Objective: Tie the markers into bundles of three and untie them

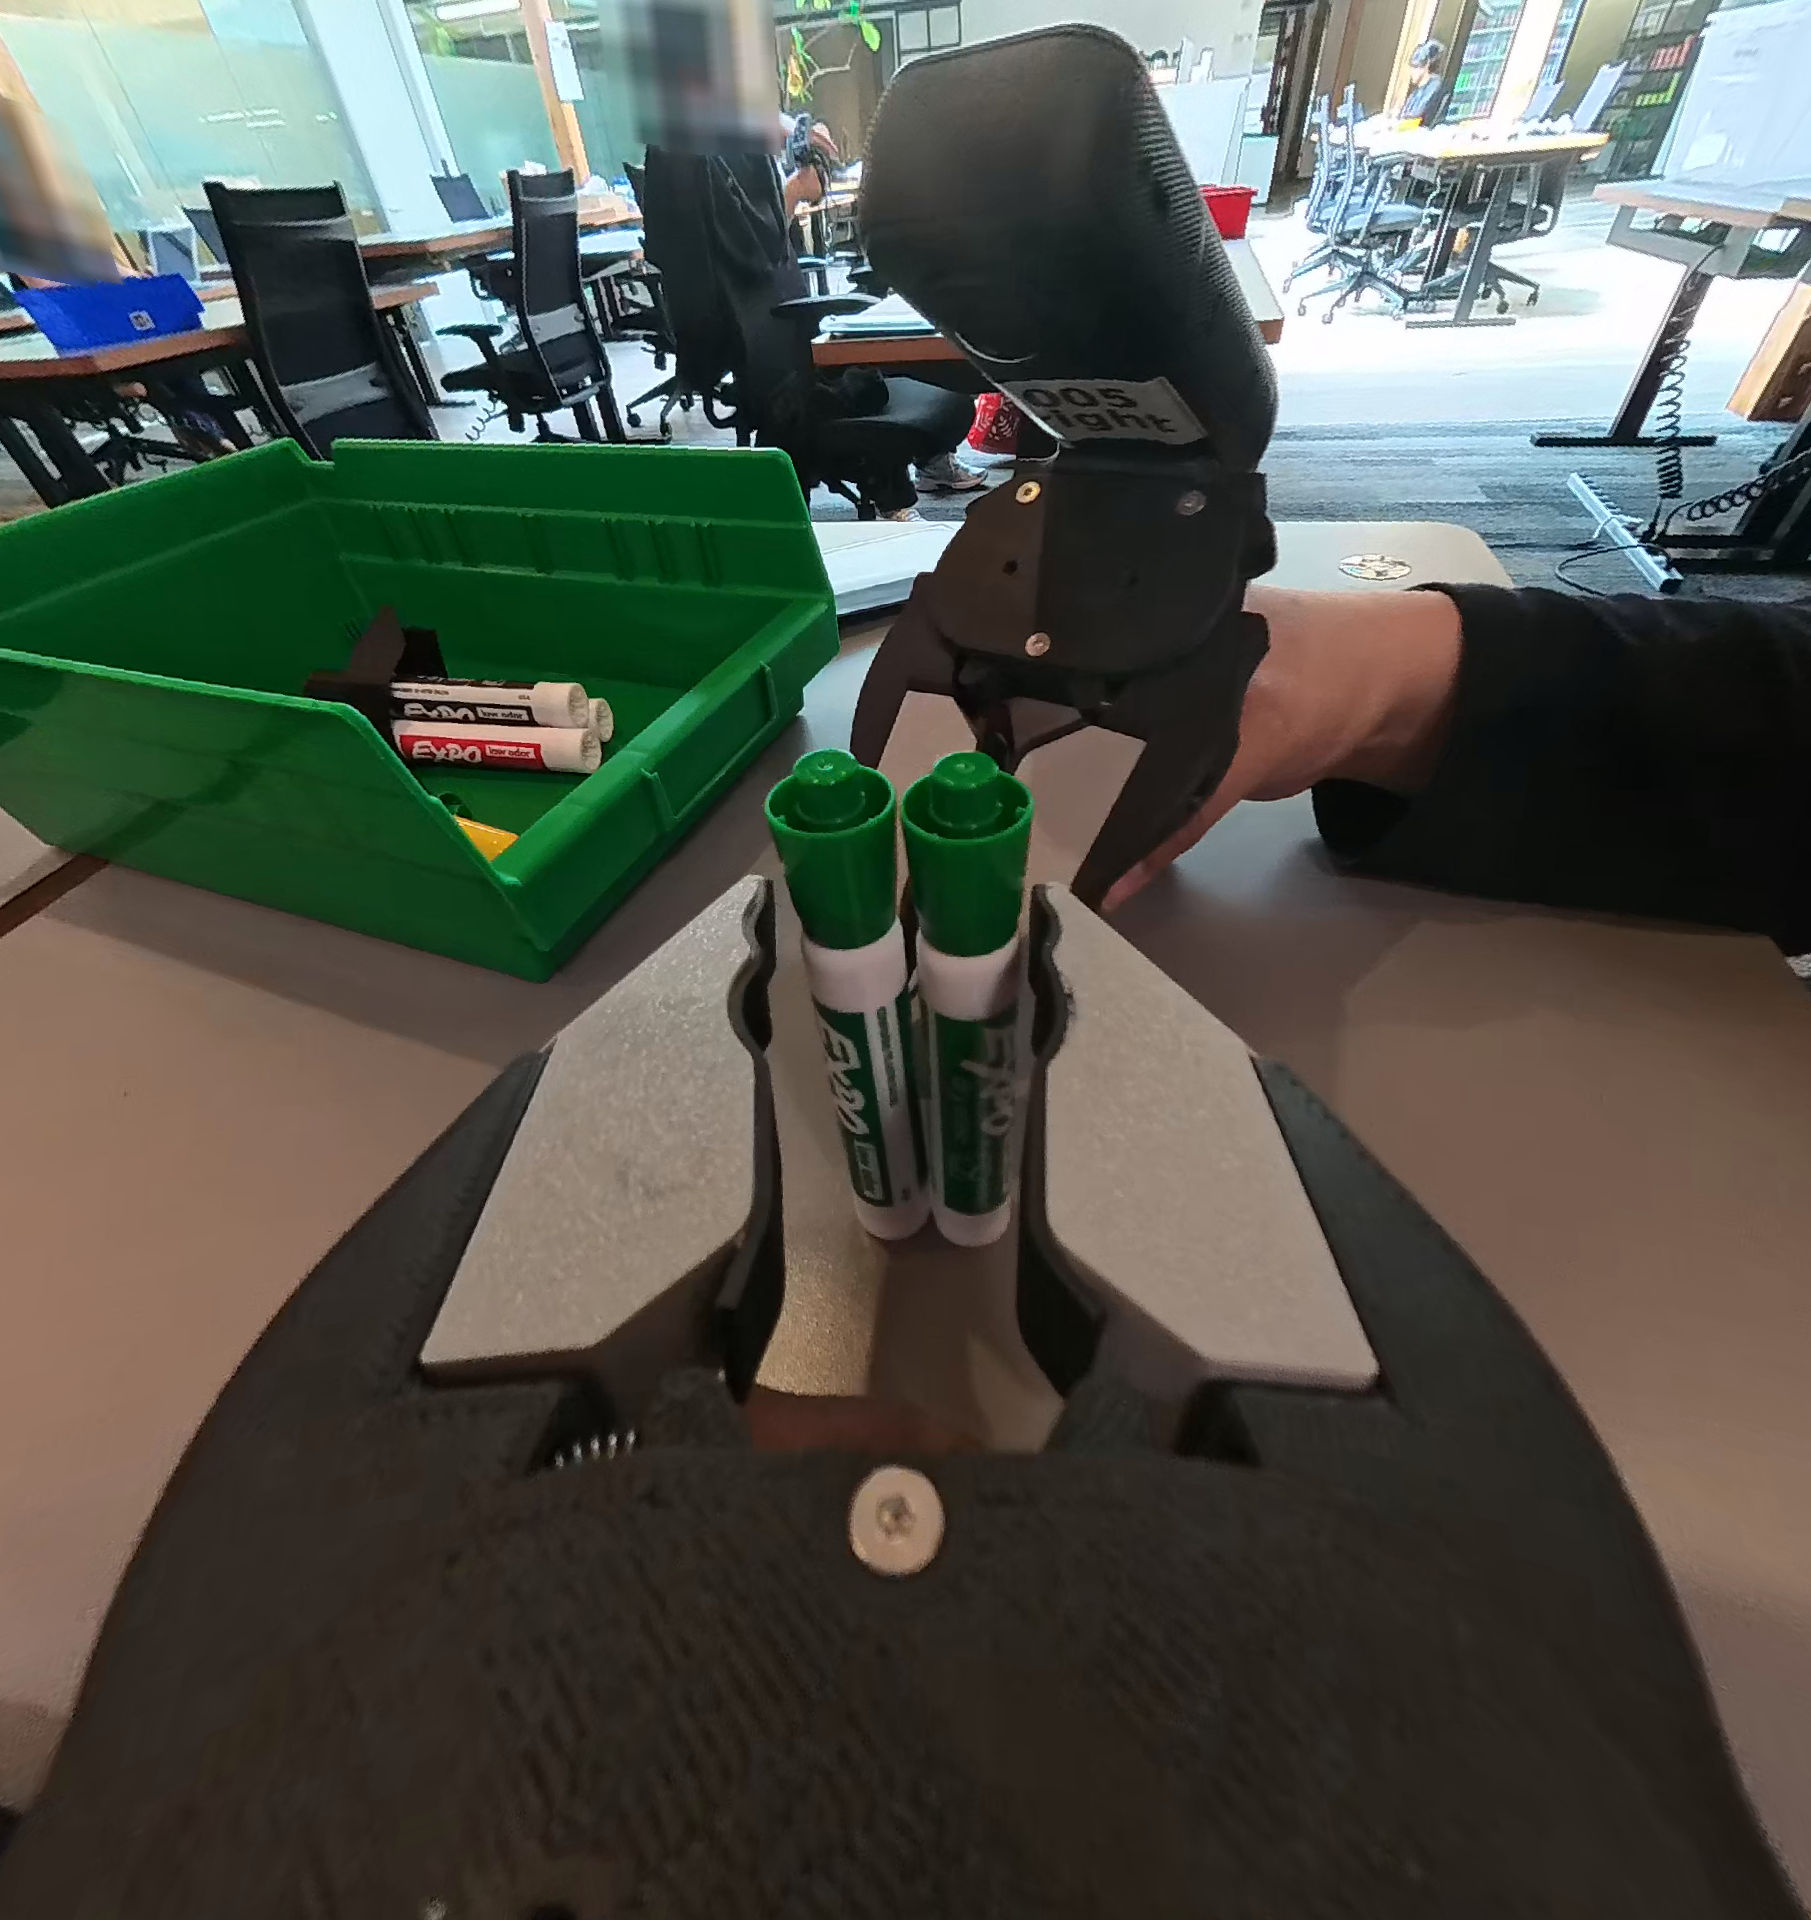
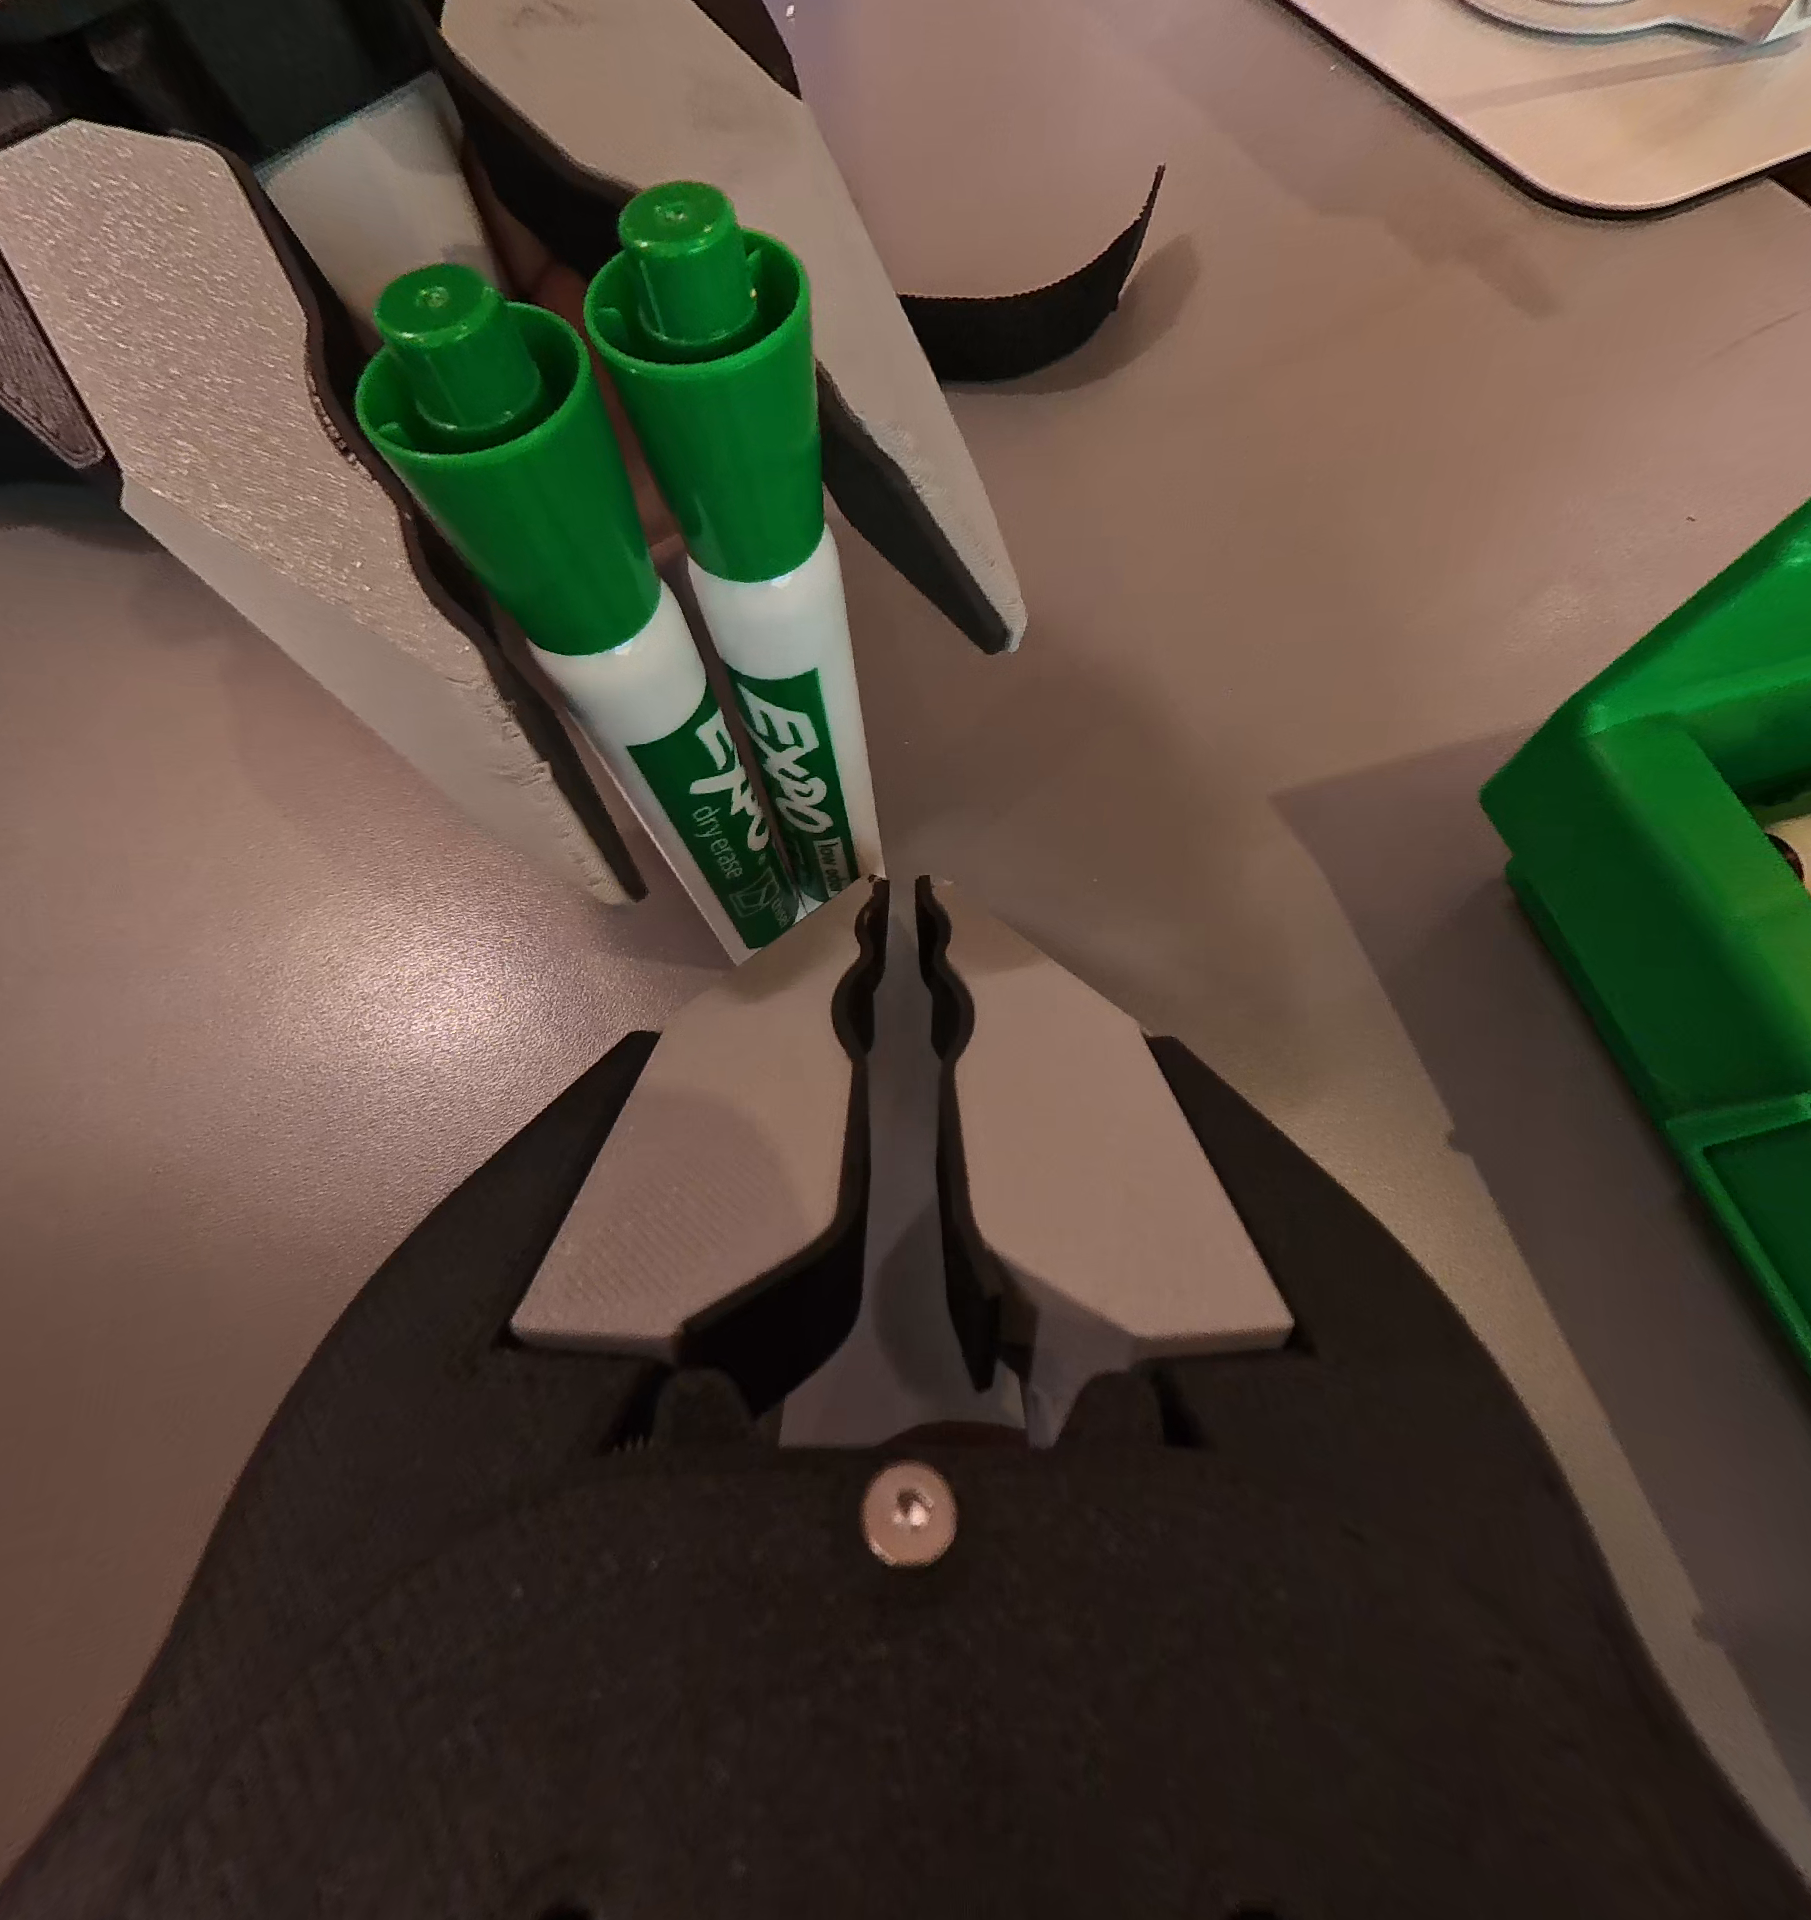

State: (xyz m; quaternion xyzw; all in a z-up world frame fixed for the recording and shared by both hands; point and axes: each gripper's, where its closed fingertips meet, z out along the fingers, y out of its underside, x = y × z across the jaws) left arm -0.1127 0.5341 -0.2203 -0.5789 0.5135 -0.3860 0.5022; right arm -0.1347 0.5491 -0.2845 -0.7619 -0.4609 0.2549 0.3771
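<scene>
The left gripper [image 1: 906, 971] has its fingers closed on two green markers [image 1: 901, 1039], side by side, caps pointing toward 12 o'clock above the tabletop [image 1: 257, 1091]. The right gripper [image 2: 901, 888] has its fingers nearly together, holding nothing, tips just beside the markers' barrels. A green bin [image 1: 589, 831] with more markers sits at 10 o'clock.

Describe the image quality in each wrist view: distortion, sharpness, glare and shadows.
Left wrist view: strong wide-angle bowing at the edges, the office background bright and washed out at upper right, the two green-capped white markers sharp. Right wrist view: soft sheen on the grey tabletop, a broad shadow beside the green plastic bin, the marker caps crisp, the black gripper body at the bottom dark.
</scene>
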